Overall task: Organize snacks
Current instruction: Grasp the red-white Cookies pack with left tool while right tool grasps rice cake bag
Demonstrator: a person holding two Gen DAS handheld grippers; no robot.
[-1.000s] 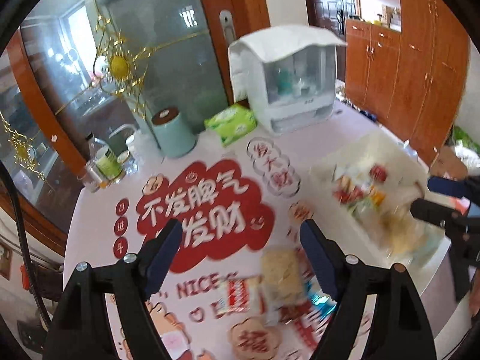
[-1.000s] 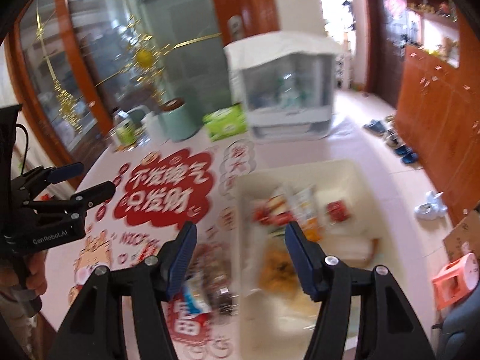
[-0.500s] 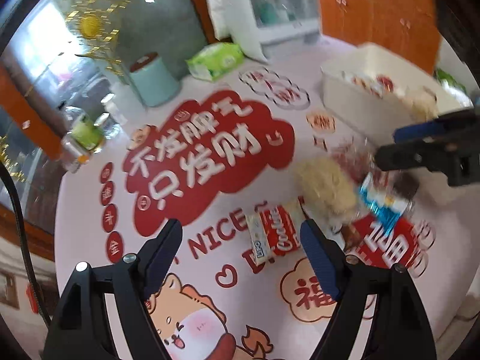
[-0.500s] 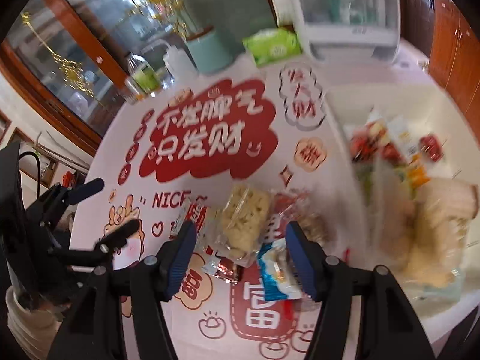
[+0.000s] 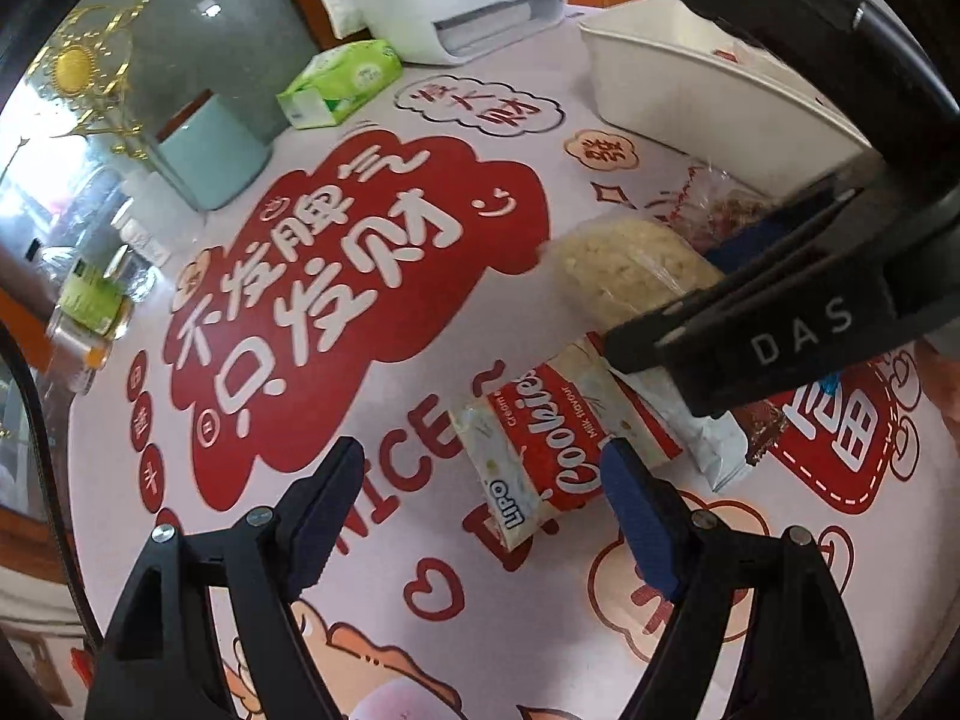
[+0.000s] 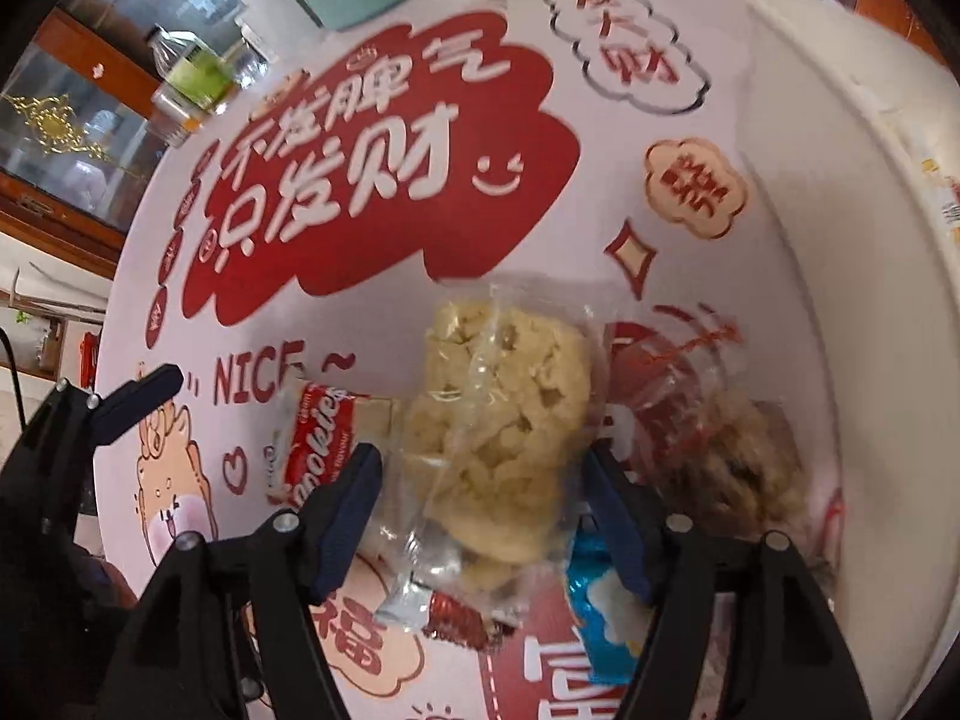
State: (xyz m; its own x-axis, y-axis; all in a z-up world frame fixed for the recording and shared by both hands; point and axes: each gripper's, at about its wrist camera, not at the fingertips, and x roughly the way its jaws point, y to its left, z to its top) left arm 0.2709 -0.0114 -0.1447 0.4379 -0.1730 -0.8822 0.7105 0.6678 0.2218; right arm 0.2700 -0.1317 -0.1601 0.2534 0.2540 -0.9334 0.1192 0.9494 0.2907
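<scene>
My right tongs stand apart around the clear bag of pale crisps, one finger at each side, not pressing it. My left tongs are apart too, over the red cookie packet. Both snacks lie on the surface near its front edge, with the white bin at the right side.

Both grippers low over the table, jaws spread.

The left gripper points forward and down with its two blue-padded fingers wide apart and nothing between them. The right gripper is also spread wide, its fingers angled downward; its black body crosses in from the right in the left wrist view.
</scene>
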